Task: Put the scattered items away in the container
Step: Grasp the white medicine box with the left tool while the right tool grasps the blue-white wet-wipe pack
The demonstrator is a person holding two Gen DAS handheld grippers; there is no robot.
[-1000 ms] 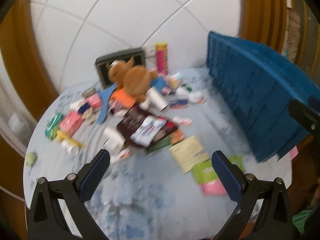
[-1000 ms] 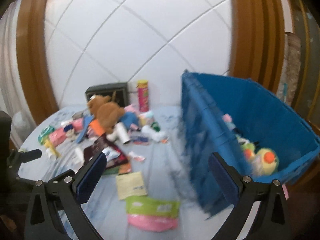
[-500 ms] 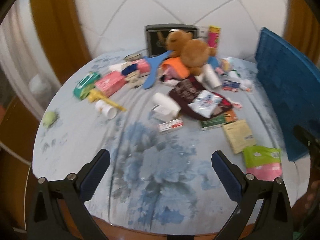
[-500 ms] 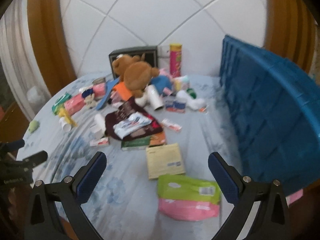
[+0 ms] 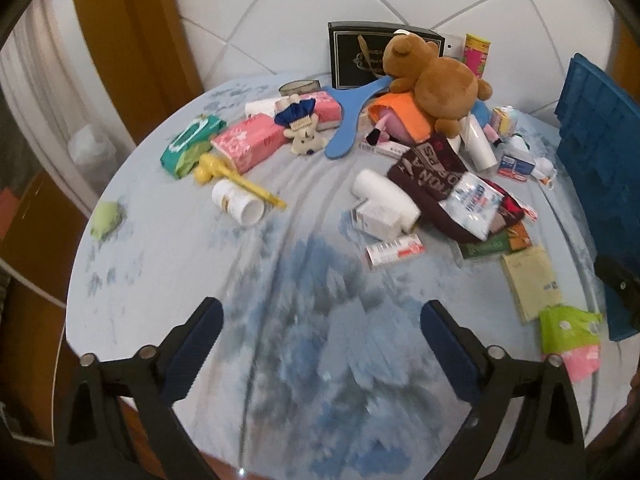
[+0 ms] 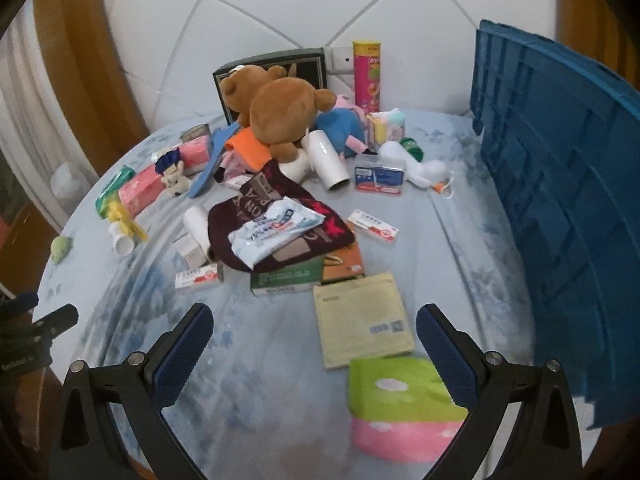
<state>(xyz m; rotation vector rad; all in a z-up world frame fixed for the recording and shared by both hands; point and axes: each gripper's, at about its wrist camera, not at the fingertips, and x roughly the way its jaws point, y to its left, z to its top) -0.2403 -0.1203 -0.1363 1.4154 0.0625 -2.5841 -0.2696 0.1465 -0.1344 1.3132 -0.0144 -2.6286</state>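
Scattered items cover a round table: a brown teddy bear (image 5: 436, 76) (image 6: 280, 112), a white bottle (image 5: 238, 202), a small red-and-white box (image 5: 394, 250), a yellow booklet (image 6: 360, 320) and a green-and-pink pack (image 6: 400, 408). The blue crate (image 6: 560, 200) stands at the table's right side. My left gripper (image 5: 320, 308) hovers over bare cloth near the front edge, its jaws closing with nothing between them. My right gripper (image 6: 314, 312) is open above the cloth. The green-and-pink pack lies just below its right finger, untouched.
A blue-flowered cloth (image 5: 160, 280) covers the table, whose rim runs close under both grippers. A black box (image 5: 360, 52) and a pink canister (image 6: 366, 76) stand at the back against the white wall. The left gripper's body shows at the right wrist view's left edge.
Both grippers have come down toward the table. The left view swung left from the crate to the middle cloth. The right view turned off the crate's inside to the pile.
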